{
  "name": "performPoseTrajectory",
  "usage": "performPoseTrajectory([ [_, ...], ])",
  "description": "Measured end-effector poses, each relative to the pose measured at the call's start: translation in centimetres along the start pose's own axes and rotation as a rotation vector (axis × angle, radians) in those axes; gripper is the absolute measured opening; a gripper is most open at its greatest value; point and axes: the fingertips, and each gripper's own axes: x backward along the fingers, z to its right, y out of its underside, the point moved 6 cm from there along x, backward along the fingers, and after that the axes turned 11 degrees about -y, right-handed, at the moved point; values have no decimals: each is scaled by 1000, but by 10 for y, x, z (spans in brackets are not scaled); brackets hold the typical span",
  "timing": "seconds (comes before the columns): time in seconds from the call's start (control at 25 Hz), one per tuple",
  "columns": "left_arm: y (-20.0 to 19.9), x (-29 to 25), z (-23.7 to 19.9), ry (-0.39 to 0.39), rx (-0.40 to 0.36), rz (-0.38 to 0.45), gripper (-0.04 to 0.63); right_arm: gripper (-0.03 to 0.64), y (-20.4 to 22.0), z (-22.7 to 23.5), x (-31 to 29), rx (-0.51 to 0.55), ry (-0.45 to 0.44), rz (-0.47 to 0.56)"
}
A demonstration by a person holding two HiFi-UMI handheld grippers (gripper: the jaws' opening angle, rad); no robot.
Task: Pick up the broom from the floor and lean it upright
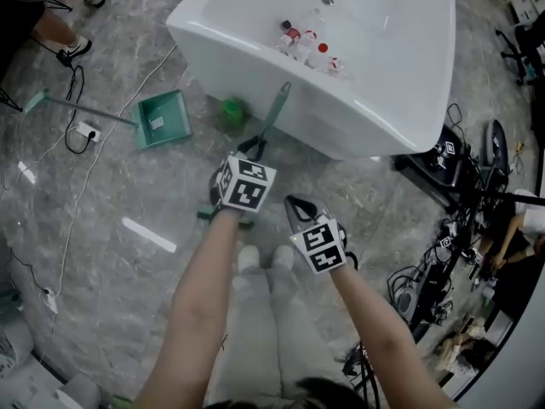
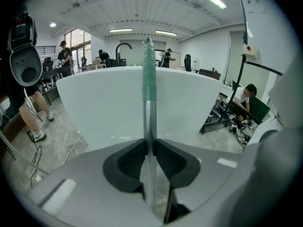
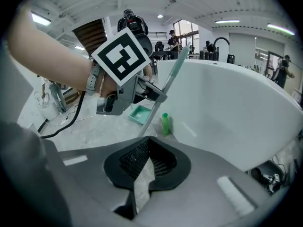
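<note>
The broom has a metal shaft with a green grip [image 1: 274, 113], and it tilts up toward the white bathtub [image 1: 255, 58]. In the head view my left gripper [image 1: 253, 149] is shut on the shaft below the green grip. The left gripper view shows its pads [image 2: 132, 160] pressed on the metal shaft [image 2: 149, 122], with the green grip [image 2: 149, 74] rising in front of the tub wall. Green bits of the broom head [image 1: 223, 216] show by my left wrist. My right gripper [image 1: 296, 204] hangs beside it, to the right. Its jaws [image 3: 148, 143] are shut with nothing between them.
A green dustpan [image 1: 162, 119] with a long handle lies on the marble floor to the left. A green bottle [image 1: 232, 111] stands by the tub's base. Several bottles [image 1: 308, 43] lie in the tub. Cables and a power strip [image 1: 88, 131] are at left, equipment [image 1: 460, 177] at right.
</note>
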Motion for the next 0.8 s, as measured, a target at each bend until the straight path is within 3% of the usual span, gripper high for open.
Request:
performPoseTrajectory([
  [0.36, -52, -1, -12, -23, -20, 5, 75, 2, -38, 30, 25, -23, 38, 59],
  [0.6, -76, -15, -10, -44, -27, -10, 77, 2, -45, 46, 38, -76, 75, 99],
  [0.8, -100, -29, -7, -34, -39, 9, 77, 2, -33, 49, 44, -56, 81, 63],
])
